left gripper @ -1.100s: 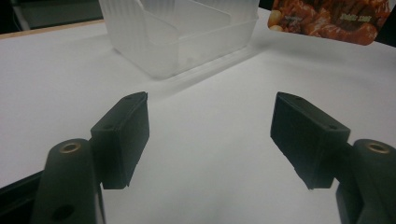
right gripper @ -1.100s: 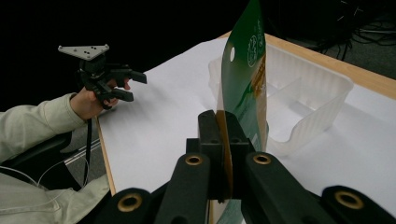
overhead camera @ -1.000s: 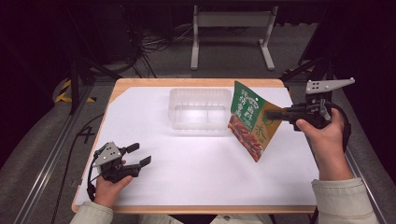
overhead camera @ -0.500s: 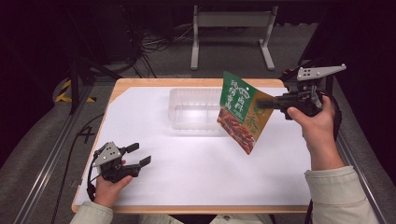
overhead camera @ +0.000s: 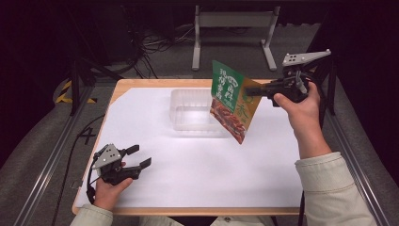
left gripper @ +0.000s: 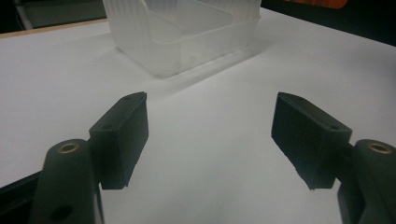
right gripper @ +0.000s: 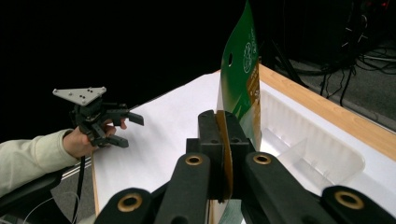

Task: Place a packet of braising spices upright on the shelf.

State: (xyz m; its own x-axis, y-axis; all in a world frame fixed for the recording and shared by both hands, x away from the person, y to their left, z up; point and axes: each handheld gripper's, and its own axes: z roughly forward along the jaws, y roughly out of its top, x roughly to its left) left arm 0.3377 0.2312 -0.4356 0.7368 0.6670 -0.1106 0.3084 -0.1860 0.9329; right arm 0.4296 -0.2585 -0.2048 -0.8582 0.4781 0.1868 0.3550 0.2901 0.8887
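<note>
a person seated at a table covered with a white sheet (overhead camera: 197, 174) works with a black two-jaw gripper in each hand. the right gripper (overhead camera: 251, 91), held up at the far right side of the table, has its jaws clamped on one edge of a flat green snack pouch with an orange-brown food picture and pale lettering (overhead camera: 230, 101); the pouch hangs clear of the sheet, tilted, with its lower corner pointing down, just in front of and partly over the right end of a clear, shallow plastic container with inner dividers (overhead camera: 190, 113) that stands on the far middle of the sheet. in the right gripper view the two jaws meet flat against the pouch's thin edge (right gripper: 243, 79), and the container (right gripper: 322, 154) lies below and beyond it. the left gripper (overhead camera: 136, 157) rests low near the front left corner, well apart from the pouch and container, its jaws spread wide with nothing between them; in the left gripper view they frame bare white sheet (left gripper: 210, 154), with the container (left gripper: 187, 32) farther off.
</note>
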